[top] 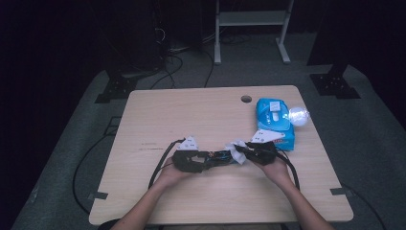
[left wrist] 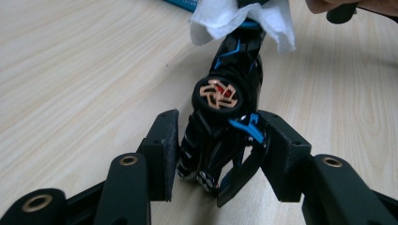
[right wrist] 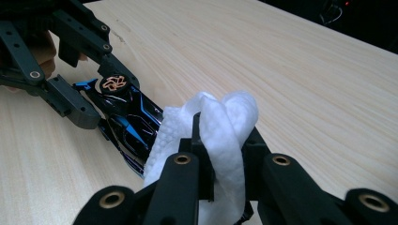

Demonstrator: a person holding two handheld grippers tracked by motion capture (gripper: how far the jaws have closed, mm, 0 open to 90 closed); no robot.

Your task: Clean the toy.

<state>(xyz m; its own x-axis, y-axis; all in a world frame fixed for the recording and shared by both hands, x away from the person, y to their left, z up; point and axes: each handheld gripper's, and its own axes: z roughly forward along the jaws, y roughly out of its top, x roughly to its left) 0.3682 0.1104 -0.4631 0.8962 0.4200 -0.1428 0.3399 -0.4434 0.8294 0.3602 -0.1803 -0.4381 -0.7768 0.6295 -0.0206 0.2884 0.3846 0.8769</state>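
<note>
While a person's two hands meet at the lower centre of the high view, the left gripper (top: pixel 203 160) holds a black and blue toy car (top: pixel 221 155) between its jaws, which stand part-way apart around the car's rear end. In the left gripper view the car (left wrist: pixel 225 122) lies lengthwise up the middle of the frame, one jaw pad against its right side and the other just beside its left; whether that pad presses cannot be told. The right gripper (right wrist: pixel 220 150) pinches a folded white wipe (right wrist: pixel 213 136) in narrow jaws and lays it over the car's far end. At the upper right of the wooden table (top: pixel 191 115) sits a blue wipe pack (top: pixel 274 120), a small clear ball (top: pixel 298 115) just beside it.
</note>
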